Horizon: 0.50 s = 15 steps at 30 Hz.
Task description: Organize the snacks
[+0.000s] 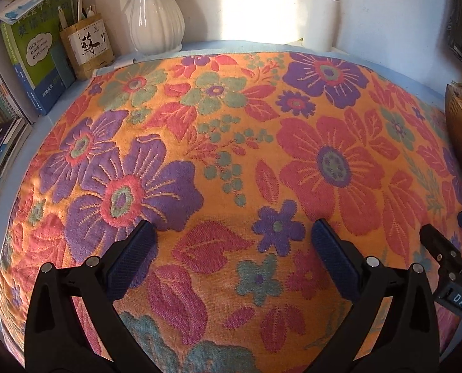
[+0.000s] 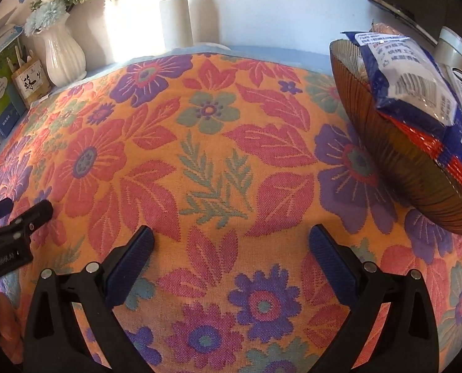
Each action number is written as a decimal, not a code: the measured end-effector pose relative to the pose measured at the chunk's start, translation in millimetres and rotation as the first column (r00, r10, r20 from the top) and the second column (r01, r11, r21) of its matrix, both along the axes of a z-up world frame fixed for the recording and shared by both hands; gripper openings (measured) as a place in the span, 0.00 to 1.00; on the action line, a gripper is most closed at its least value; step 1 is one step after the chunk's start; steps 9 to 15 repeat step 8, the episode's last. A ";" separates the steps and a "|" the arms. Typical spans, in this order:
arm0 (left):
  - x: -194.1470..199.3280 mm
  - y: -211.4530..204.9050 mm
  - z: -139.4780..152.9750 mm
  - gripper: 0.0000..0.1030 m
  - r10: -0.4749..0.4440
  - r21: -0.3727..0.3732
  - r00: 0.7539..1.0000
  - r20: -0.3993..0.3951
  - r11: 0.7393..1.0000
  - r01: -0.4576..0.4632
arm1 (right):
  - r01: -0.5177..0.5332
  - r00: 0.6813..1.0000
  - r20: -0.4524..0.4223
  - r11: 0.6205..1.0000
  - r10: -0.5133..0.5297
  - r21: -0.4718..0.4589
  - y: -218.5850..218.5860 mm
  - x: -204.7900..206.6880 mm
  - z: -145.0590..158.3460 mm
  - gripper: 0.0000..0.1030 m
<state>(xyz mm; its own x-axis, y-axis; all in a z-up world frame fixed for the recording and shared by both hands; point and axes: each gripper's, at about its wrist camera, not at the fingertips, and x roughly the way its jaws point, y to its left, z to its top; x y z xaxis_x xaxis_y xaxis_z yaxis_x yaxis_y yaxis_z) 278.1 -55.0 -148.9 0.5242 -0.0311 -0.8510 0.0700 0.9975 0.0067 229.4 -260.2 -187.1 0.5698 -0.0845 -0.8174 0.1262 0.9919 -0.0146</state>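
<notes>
A flowered cloth (image 2: 199, 155) covers the desk, and at its right edge stands a ribbed brown bowl (image 2: 386, 161). In the bowl lies a blue-and-white snack packet (image 2: 417, 93) with a barcode, its long axis running from the far wall toward the camera. The left tool (image 1: 231, 233) and right tool (image 2: 231, 236) hover released above bare cloth, jaws spread wide, gripping nothing.

Right gripper (image 1: 454, 298), seen from the left wrist: label "DAS". Pen holder (image 1: 86, 46), just left of the white vase (image 1: 156, 15): large calligraphic character "蘇". Green book (image 1: 35, 46), left of the holder: small numbers, unreadable. Snack bag (image 2: 417, 93): barcode, print illegible.
</notes>
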 end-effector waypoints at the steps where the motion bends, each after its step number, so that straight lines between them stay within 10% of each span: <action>1: 1.1 0.6 -0.8 0.97 0.007 -0.006 1.000 0.000 1.000 -0.007 | 0.000 1.000 0.011 1.000 0.000 0.004 -0.3 -1.9 0.0 0.95; 15: -13.1 -1.2 1.1 0.97 -0.038 0.023 0.998 0.040 0.999 0.037 | -0.001 1.000 0.009 1.000 0.001 0.008 -1.1 -2.2 1.1 0.95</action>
